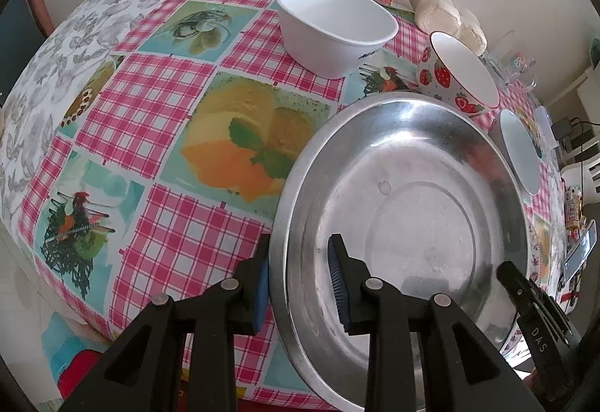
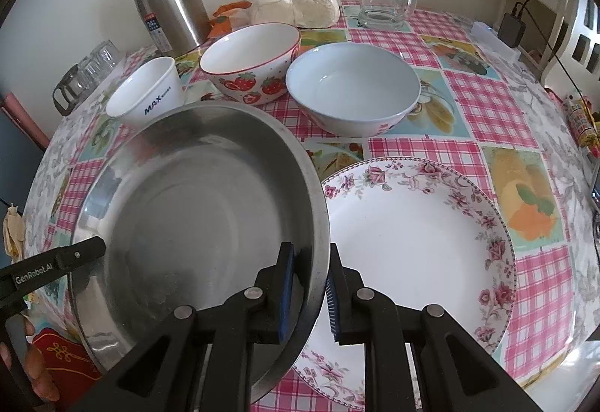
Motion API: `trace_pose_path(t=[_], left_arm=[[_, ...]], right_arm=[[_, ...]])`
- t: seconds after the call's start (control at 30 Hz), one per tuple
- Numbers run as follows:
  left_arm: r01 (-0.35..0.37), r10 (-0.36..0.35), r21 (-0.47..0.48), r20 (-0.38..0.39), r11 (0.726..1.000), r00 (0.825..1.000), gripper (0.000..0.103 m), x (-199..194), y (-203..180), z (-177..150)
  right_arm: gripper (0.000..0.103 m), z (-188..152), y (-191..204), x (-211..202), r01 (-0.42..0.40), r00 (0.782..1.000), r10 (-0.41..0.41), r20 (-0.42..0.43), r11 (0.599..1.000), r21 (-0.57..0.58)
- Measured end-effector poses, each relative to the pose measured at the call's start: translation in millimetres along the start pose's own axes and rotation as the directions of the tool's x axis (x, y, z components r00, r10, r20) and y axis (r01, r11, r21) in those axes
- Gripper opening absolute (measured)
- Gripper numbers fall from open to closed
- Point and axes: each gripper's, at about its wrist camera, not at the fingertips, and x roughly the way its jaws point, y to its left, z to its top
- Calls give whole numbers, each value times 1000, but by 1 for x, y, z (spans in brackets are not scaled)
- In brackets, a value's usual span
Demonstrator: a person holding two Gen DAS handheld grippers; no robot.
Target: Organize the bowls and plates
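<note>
A steel pan is held by its rim from two opposite sides, which keeps so wide and shallow a vessel level and stops it swinging. The right hand-held gripper is nearly closed, with one pad inside the wall and one outside, so the thin rim is pinched between them. The left hand-held gripper straddles the opposite rim in the same manner, its jaws set slightly wider; contact of the inner pad cannot be made out for certain, though a grip seems likely. The pan is carried low over the checked counter, its right edge overlapping the floral plate, and it is probably being brought there for stacking. Behind it, three bowls are grouped: a white bowl marked MAX, a strawberry bowl and a pale blue bowl, which are judged still to await sorting.
</note>
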Motion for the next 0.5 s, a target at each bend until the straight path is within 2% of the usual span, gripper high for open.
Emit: trace_pose_path(t=[0.07,0.13,0.17,0.23,0.37,0.43,0.5], left_arm=[[-3,3,-4,6,1000,1000,30,-1,1,1],[-6,6,-8,22,1000,1000,31,-4,1,1],[-8,8,-9,31,1000,999,36,-6,1,2],[-10,10,-6,52,1000,999,45,-10,0,2],[-21,21,7,73,1000,997,58,-15,-3,2],[-28,27,9,70,1000,997,60,-14,-3,3],[-35,34,13,58,999,998,64,-12,-2,4]], right_arm=[[19,0,-1,0,-1,1000,1,0,1000,5],[31,1,-2,-1,2,1000,-2,6,1000,13],[35,2,-2,-2,5,1000,-5,10,1000,15],[52,3,-2,-5,11,1000,-11,27,1000,16],[68,5,-1,-10,12,998,-13,63,1000,10],[78,5,0,-12,9,997,-9,78,1000,4],[84,6,1,-12,9,996,-8,87,1000,-6]])
